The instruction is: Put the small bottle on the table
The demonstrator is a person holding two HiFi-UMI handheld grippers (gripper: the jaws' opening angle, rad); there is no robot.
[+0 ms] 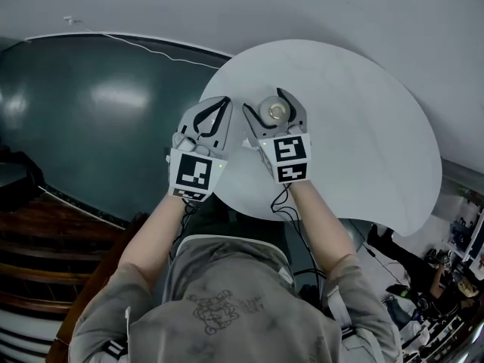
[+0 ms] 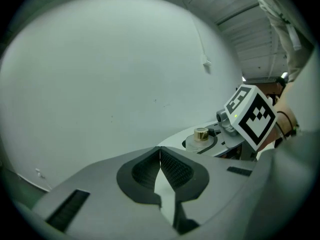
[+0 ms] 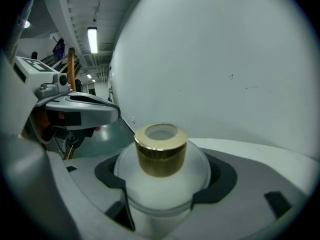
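Note:
The small bottle (image 3: 162, 176) is white and round with a gold cap (image 3: 160, 149). My right gripper (image 3: 165, 184) is shut on its body, holding it upright above the white round table (image 1: 363, 127). From the head view the bottle (image 1: 274, 112) shows between the right gripper's (image 1: 274, 110) jaws, over the table's left part. In the left gripper view the bottle (image 2: 201, 135) appears at the right, held in the other gripper. My left gripper (image 1: 214, 119) hangs just to the left of it at the table's edge, jaws shut with nothing between them (image 2: 160, 166).
The table's rim (image 1: 249, 206) runs just in front of both grippers. A dark teal floor (image 1: 98, 104) lies to the left, wooden stairs (image 1: 30, 240) at the lower left. Clutter and cables (image 1: 423, 278) sit at the lower right.

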